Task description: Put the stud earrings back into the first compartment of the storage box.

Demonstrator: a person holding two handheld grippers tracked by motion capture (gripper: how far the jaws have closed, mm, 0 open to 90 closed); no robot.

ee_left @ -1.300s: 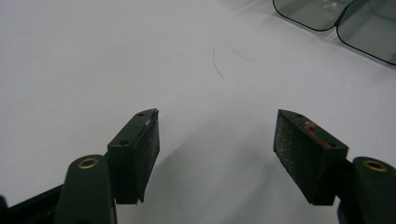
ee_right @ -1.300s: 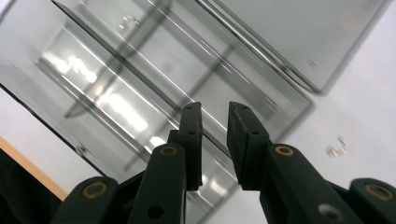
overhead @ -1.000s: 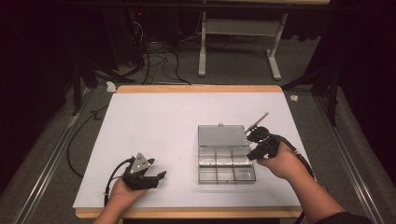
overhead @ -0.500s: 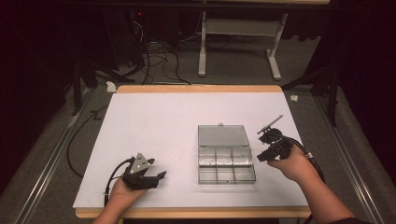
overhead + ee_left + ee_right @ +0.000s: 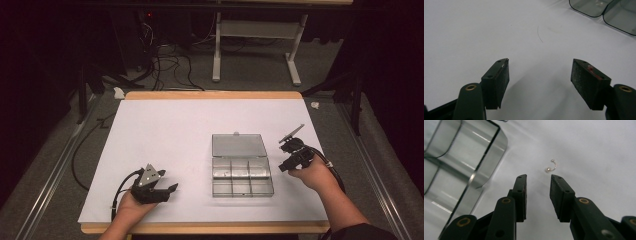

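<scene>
- Lying on the white table (image 5: 165,130), a small curved stud (image 5: 551,166) sits just beyond the right gripper (image 5: 538,178), its jaws slightly apart, empty.
- Clear box (image 5: 241,163), lid open, lower centre.
- Left gripper (image 5: 539,72), lower left, gapes wide, empty.

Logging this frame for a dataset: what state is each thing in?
Clear plastic compartment box: lid open, lying flat behind it.
Small curved metal barbell stud: loose on the white table, ungripped.
Left gripper: open wide, holding nothing.
Right gripper: open, just short of the stud.
</scene>
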